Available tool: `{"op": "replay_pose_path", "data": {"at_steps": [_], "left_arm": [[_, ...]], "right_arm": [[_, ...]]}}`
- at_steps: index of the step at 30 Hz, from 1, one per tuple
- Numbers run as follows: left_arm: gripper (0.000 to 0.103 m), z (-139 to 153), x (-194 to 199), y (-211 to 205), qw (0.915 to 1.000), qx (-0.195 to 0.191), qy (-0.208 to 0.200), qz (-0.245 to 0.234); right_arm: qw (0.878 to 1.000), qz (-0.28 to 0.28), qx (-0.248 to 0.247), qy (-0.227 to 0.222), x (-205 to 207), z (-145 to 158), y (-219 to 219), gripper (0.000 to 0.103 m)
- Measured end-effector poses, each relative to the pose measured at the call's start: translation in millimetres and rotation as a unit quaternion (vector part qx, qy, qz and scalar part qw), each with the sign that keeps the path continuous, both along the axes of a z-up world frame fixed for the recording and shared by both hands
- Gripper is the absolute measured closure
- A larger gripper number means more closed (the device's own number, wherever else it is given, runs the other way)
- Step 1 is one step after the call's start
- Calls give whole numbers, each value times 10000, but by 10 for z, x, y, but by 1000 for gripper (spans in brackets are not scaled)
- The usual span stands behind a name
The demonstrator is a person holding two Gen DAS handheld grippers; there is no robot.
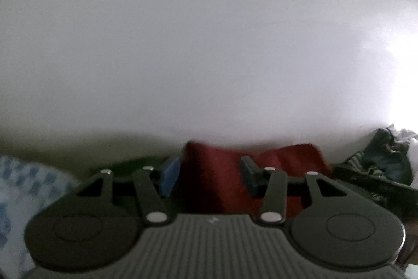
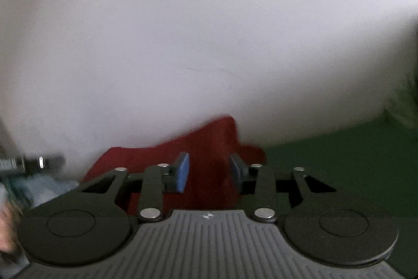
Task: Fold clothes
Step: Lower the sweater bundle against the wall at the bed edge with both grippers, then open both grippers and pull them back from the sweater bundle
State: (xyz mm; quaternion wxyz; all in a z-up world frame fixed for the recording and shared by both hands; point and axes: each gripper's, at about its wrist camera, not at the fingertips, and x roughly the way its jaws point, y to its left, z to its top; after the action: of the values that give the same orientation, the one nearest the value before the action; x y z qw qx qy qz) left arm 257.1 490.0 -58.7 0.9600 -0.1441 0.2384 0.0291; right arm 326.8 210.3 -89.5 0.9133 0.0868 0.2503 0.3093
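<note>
A: Where's the red garment (image 1: pixel 216 174)?
B: Bunched on the green surface (image 2: pixel 339 161), between both claws' fingers.
A: Gripped?
B: Left gripper (image 1: pixel 210 173), right gripper (image 2: pixel 209 171): parted; contact unclear. Seems soft, light; take a hem.

Home (clothes heap (image 1: pixel 386 158), white wall (image 1: pixel 209 43))

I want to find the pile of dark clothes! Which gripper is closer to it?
Probably left. The left gripper, with red cloth between its fingers, sees the dark clothes pile off to its right. The right gripper's view doesn't show it.
</note>
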Motion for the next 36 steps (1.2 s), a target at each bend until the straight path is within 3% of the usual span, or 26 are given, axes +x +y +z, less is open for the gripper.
{"op": "replay_pose_path", "data": {"at_steps": [2, 3, 6, 9, 12, 14, 17, 20, 22, 24, 26, 28, 32, 36], "left_arm": [[59, -60, 156, -141, 10000, 46, 10, 39], [64, -107, 239, -203, 9999, 65, 48, 73], [66, -341, 468, -318, 9990, 151, 330, 252], [65, -532, 547, -357, 9966, 458, 494, 472], [52, -580, 582, -385, 9948, 688, 557, 499], [50, -596, 608, -409, 9935, 832, 601, 485], [50, -620, 647, -445, 9912, 1048, 667, 465], [50, -561, 627, -475, 9900, 1149, 671, 463], [62, -448, 433, -481, 9916, 1121, 430, 492], [62, -365, 221, -534, 9911, 1211, 269, 482], [62, -379, 77, -593, 9908, 1250, 373, 369], [62, -444, -19, -651, 9893, 1308, 572, 290], [62, -545, -112, -721, 9856, 1518, 686, 290], [53, -622, -13, -703, 9824, 1668, 790, 277]], "right_arm": [[9970, 237, -509, -532, -56, 50, 278, 66], [9929, 359, -796, -804, -84, 52, 433, 66], [9843, 439, -1407, -970, 23, -57, 657, 67], [9858, 203, -1431, -858, 158, -142, 366, 71], [9888, -9, -1385, -547, 321, -238, 223, 72], [9901, -13, -1296, -535, 318, -267, 216, 72], [9935, -87, -1028, -484, 400, -340, 252, 71], [9915, -5, -1217, -466, 397, -212, 198, 71], [9936, -6, -1015, -490, 284, -68, 24, 71], [9940, 156, -868, -652, 215, -5, 5, 68], [9918, 392, -934, -774, -5, 81, -106, 68], [9906, 598, -1094, -557, -164, 65, -252, 69], [9897, 441, -1355, -105, -171, -90, -265, 69], [9905, 395, -1261, 370, 8, -242, -210, 68]]}}
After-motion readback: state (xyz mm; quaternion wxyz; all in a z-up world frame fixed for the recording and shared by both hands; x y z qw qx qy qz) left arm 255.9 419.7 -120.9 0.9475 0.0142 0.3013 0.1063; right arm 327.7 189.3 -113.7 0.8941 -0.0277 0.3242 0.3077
